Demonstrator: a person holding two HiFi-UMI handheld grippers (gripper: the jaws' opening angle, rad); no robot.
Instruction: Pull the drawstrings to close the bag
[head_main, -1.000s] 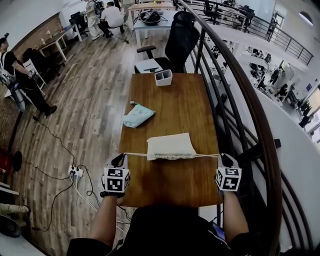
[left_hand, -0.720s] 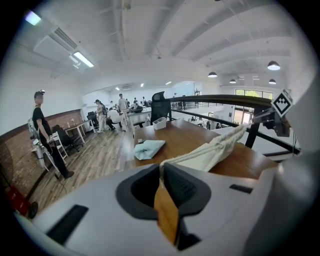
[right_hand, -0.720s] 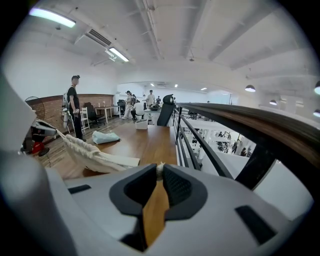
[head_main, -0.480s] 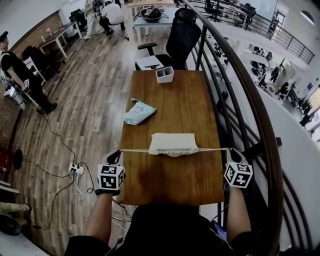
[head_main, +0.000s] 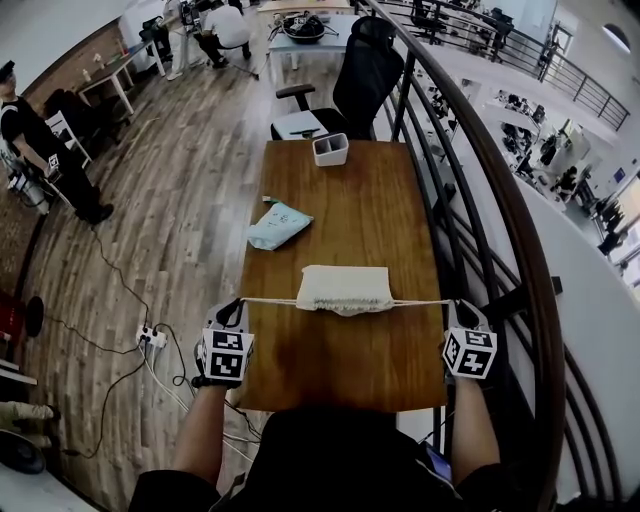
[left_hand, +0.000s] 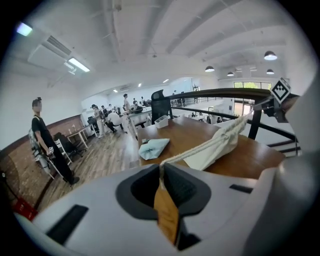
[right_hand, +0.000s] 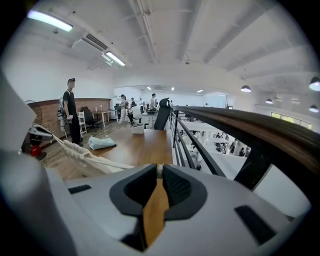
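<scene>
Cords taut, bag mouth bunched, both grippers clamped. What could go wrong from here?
1. The right gripper is past the table edge, beside the railing; pulling outward more could hit it.
2. It and the left gripper pinch the drawstrings near the jaw tips; more tension could slip one out.
3. An uneven pull could drag the bag sideways.

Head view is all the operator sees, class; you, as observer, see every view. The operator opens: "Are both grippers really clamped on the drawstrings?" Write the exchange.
Observer: In the left gripper view, the left gripper has its jaws shut on the left drawstring, which runs taut to the bag.
Operator: And the right?
Observer: In the right gripper view, the right gripper has its jaws shut, a bit of the right drawstring pinched at the tips.
Operator: Is the mouth gathered?
Observer: That view shows the mouth bunched into gathers.
</scene>
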